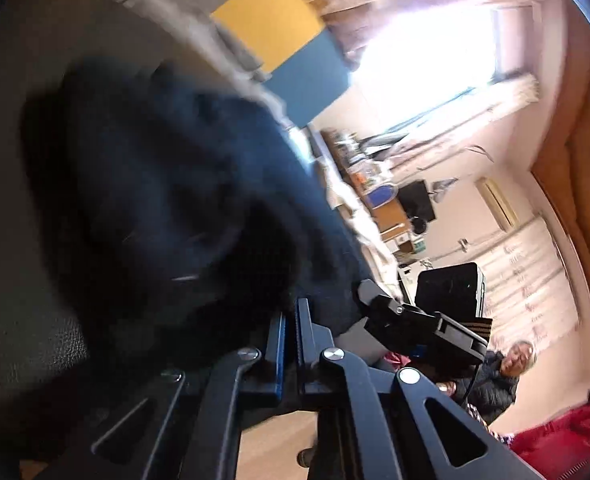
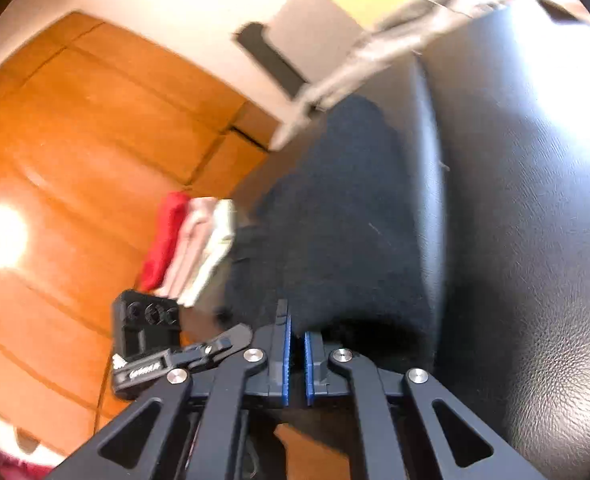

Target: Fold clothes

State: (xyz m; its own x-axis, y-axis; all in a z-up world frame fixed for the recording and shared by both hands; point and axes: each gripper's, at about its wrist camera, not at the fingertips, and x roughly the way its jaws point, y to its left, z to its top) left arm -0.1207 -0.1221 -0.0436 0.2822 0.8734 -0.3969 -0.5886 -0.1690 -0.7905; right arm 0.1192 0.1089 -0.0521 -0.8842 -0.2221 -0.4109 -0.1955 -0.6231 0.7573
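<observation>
Black leather seat (image 2: pixel 535 200) backs a rumpled, fuzzy dark navy garment (image 2: pixel 335 220), pinched by the closed left gripper (image 1: pixel 291 320) and right gripper (image 2: pixel 297 332).

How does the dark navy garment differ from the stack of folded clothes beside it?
The dark navy garment is one loose, unfolded piece hanging from the right gripper; the stack of folded clothes is several neatly folded pieces. The garment is a single dark colour; the stack is red, pink and cream.
</observation>
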